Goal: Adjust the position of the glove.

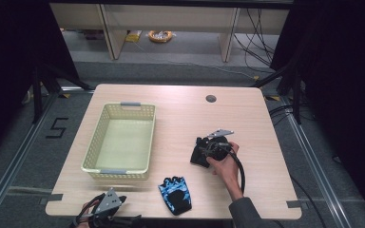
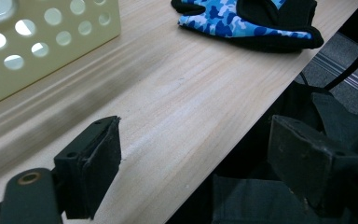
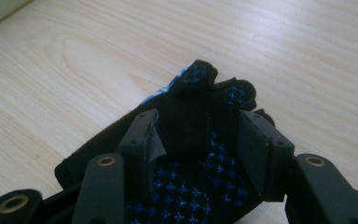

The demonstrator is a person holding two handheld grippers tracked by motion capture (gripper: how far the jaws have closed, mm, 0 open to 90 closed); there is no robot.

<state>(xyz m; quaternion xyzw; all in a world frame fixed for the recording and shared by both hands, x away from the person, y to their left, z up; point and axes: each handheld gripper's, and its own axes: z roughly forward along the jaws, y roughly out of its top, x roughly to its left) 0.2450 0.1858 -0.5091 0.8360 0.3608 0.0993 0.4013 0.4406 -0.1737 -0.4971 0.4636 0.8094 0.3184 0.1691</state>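
**Right gripper settling over the dark glove**

The step in hand looks like a pickup: the right gripper [image 3: 193, 154] straddles the black glove [image 3: 191, 116] right of the basket [image 1: 91, 142], jaws half-parted, pads apparently not yet pinching. Next it likely must close and lift. The glove's long axis runs along the jaws — fingertips pointing away. The left gripper [image 2: 191, 158] idles released at the table's [image 1: 180, 104] near edge.

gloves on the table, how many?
2. One blue camo glove lies near the front edge, right of the basket. The other glove, palm up, sits under the right gripper, between its fingers.
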